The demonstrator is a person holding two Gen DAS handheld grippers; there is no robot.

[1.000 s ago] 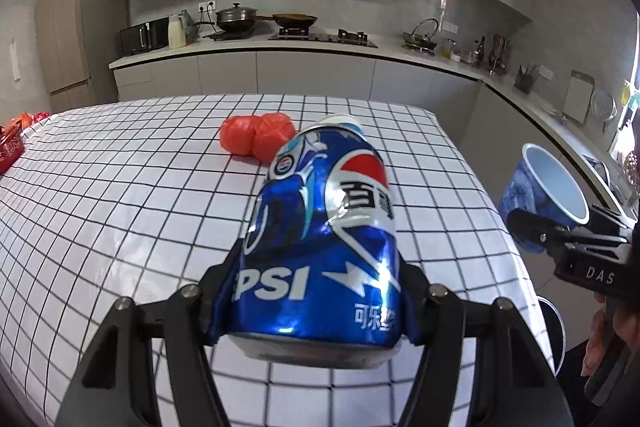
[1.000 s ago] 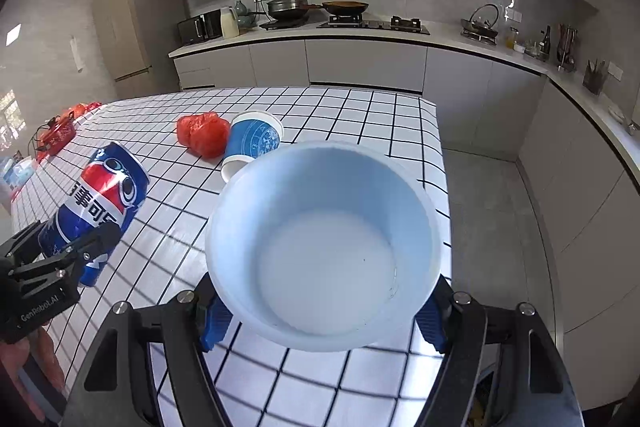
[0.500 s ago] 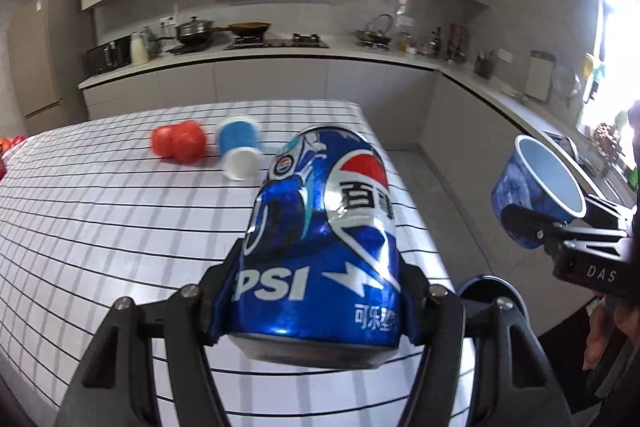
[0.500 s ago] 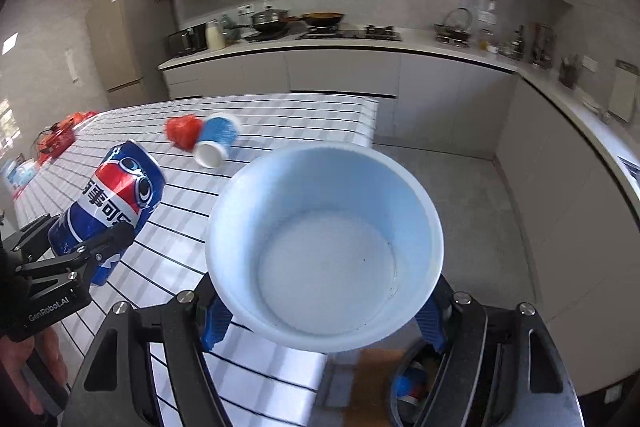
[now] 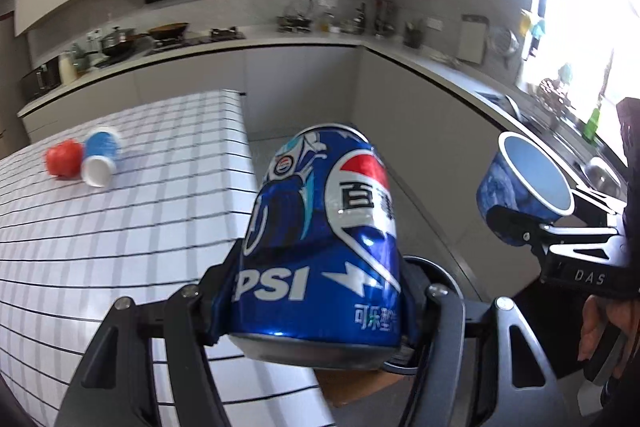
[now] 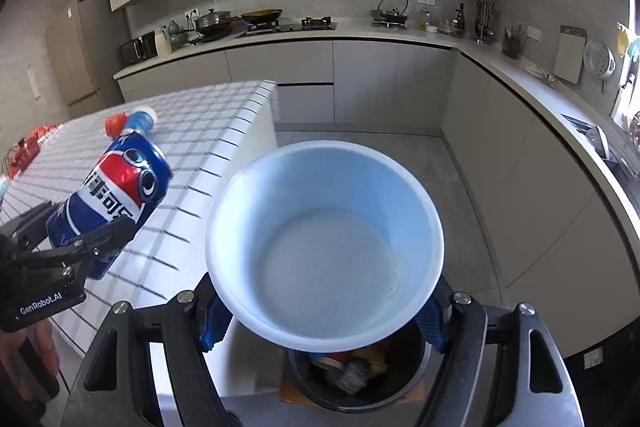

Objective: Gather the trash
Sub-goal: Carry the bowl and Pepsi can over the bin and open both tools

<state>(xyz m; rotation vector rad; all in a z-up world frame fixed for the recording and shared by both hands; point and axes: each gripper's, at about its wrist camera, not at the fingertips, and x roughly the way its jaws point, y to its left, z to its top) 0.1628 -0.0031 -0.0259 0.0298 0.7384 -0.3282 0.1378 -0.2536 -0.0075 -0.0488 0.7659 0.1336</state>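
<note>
- Left wrist view: the left gripper had its jaws clamped on the sides of a dented blue Pepsi can, which filled the lower centre of the frame, its top pointing away from the camera.
- At the right edge of that frame the right gripper held a blue paper cup (rim facing up and left).
- On the checked tablecloth at the left, a second blue cup lay on its side touching a crumpled red wrapper.
- Right wrist view: the jaws were clamped on the paper cup, whose pale inside faced the camera at centre.
- Just below it, at the bottom of the frame, stood a dark trash bin with rubbish inside.
- The can in the left gripper showed at the middle left, over the table's edge.
</note>
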